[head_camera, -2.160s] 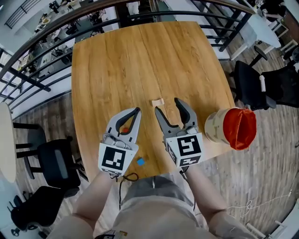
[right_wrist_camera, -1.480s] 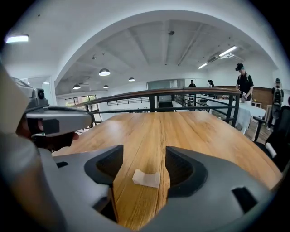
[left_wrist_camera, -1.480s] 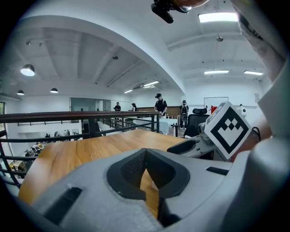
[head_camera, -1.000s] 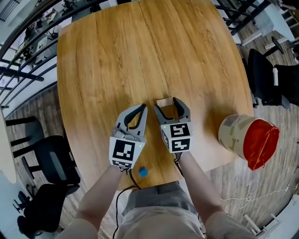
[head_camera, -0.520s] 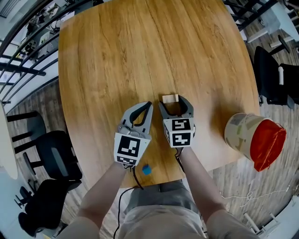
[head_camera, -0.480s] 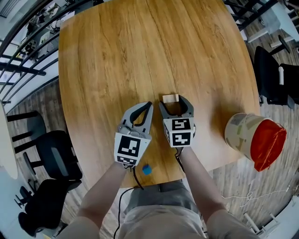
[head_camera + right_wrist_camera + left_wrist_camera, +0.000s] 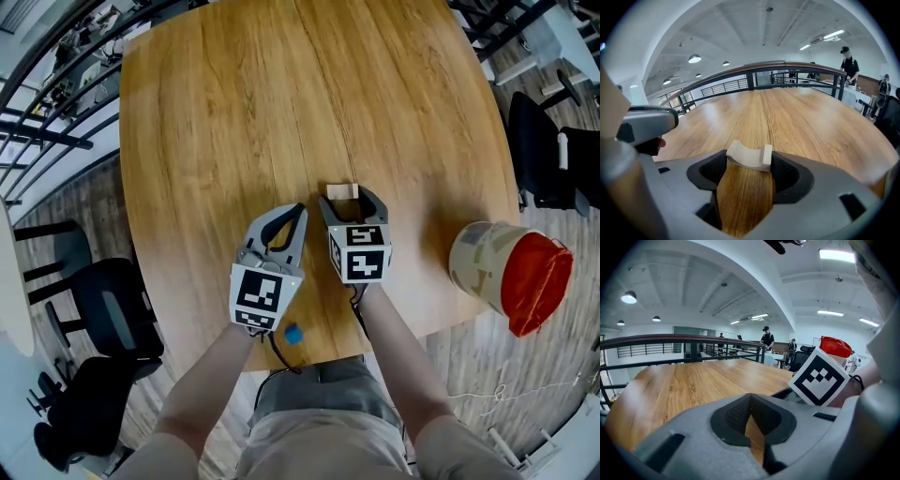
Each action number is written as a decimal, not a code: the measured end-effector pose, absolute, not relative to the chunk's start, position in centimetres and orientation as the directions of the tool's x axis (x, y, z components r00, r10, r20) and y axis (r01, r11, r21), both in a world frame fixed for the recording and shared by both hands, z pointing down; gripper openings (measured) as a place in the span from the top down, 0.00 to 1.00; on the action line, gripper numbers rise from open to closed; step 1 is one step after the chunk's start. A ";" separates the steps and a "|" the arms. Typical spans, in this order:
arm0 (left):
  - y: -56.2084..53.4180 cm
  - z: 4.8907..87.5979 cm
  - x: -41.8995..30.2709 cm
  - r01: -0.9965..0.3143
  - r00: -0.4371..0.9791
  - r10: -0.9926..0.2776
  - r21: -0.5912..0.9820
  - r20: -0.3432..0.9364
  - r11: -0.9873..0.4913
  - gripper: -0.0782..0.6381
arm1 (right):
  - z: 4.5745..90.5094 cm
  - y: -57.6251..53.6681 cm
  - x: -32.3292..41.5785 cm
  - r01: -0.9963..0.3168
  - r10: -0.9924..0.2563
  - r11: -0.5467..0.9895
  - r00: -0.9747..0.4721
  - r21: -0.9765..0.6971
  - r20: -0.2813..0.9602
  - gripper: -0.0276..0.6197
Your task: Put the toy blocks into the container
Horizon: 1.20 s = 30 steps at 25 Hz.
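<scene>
Warm wooden table (image 7: pixel 244 112) fills my view from above, with black railings and office chairs around its edges. A couple of seconds ago my right gripper (image 7: pixel 353 197) stood wide open and short of the pale block (image 7: pixel 749 157). It has since slid forward and narrowed, and the block now sits between its jaw tips, with both pads appearing to touch the block's ends. I judge the grasp as just made, and the block lies on the wood, not yet lifted. Next comes the lift and the carry to the right. My left gripper (image 7: pixel 296 212) rests just beside the right one with its jaws pressed together and nothing between them. The block is cream-white and shaped like a small bridge, with a smooth curved dip between two raised square ends, lying flat with the dip facing away from me. A small blue block (image 7: pixel 293 335) waits near the table's near edge, just behind my left gripper. The container (image 7: pixel 473 267), a beige bucket with a red lining, sits at the table's right edge, well apart from both grippers. I cannot tell whether it stands on the tabletop.
</scene>
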<state>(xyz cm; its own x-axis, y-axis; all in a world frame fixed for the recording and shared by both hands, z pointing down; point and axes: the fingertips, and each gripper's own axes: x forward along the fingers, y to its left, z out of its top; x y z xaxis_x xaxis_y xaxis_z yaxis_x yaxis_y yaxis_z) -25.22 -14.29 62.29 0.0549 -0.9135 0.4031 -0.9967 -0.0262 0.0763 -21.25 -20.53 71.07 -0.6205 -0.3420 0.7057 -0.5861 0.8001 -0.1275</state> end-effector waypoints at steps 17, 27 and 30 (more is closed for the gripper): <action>-13.3 53.6 -22.1 -0.997 0.068 -0.937 0.058 0.342 -0.052 0.87 | 58.7 -19.7 -17.8 -0.562 -0.408 0.819 -0.713 -0.117 0.570 0.53; -12.4 46.9 -18.0 -0.990 0.135 -0.950 0.010 0.282 -0.138 0.87 | 49.8 -16.9 -14.0 -0.545 -0.447 0.834 -0.761 -0.090 0.469 0.53; -11.6 45.4 -16.2 -0.986 0.163 -0.949 0.008 0.269 -0.167 0.87 | 47.7 -15.6 -12.5 -0.545 -0.458 0.834 -0.770 -0.084 0.445 0.53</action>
<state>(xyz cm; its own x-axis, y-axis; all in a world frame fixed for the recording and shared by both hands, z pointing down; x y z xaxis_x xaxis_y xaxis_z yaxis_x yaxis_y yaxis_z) -16.20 -11.60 45.38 0.1628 -0.9492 0.2691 -0.9859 -0.1669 0.0079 -12.53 -15.61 47.65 -0.7697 -0.4581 0.4445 -0.5449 0.8343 -0.0836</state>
